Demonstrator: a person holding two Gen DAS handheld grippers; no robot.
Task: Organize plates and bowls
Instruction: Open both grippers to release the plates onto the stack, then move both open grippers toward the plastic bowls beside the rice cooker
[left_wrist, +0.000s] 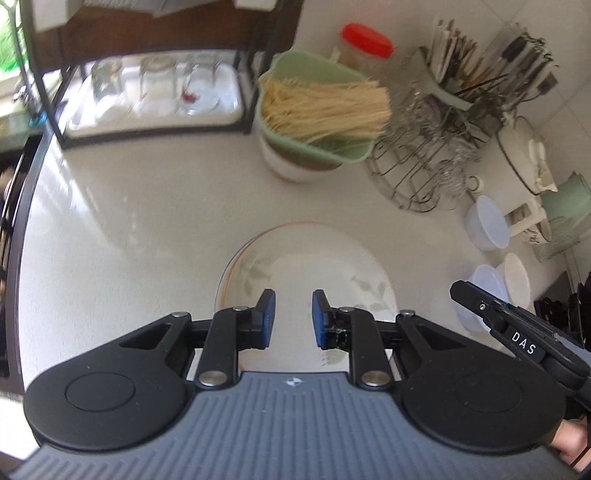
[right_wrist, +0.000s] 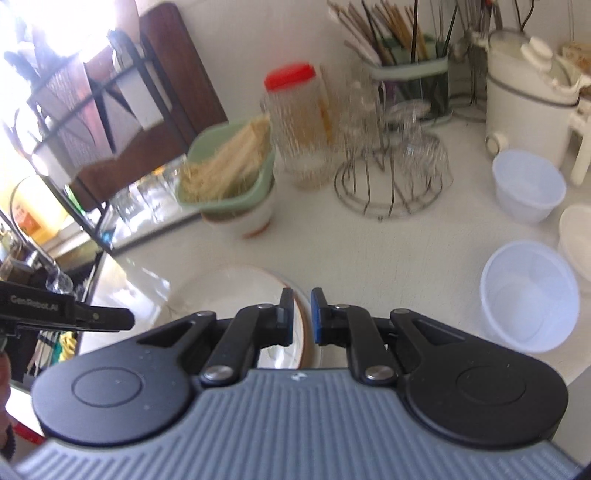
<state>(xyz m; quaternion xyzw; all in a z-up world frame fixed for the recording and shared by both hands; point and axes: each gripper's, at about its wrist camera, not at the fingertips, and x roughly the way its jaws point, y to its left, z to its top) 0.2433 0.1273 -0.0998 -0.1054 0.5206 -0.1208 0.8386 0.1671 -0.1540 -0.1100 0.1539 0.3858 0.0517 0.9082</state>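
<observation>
A white plate with leaf pattern and orange rim (left_wrist: 310, 258) lies on the white counter, right under my left gripper (left_wrist: 293, 317), which is open and empty above it. In the right wrist view the plate (right_wrist: 229, 291) shows tilted, and my right gripper (right_wrist: 302, 317) has its fingers on either side of the plate's right rim. Translucent plastic bowls stand to the right (right_wrist: 528, 295), (right_wrist: 528, 184), with a white bowl (right_wrist: 576, 236) beside them. They also show in the left wrist view (left_wrist: 485, 221), (left_wrist: 487, 284).
A green basket of dry noodles (left_wrist: 317, 110) sits on a bowl at the back. A wire glass rack (left_wrist: 424, 158), a red-lidded jar (left_wrist: 365, 40), a utensil holder (right_wrist: 410, 74), a white kettle (right_wrist: 528, 92) and a dark shelf with glasses (left_wrist: 155, 88) line the back.
</observation>
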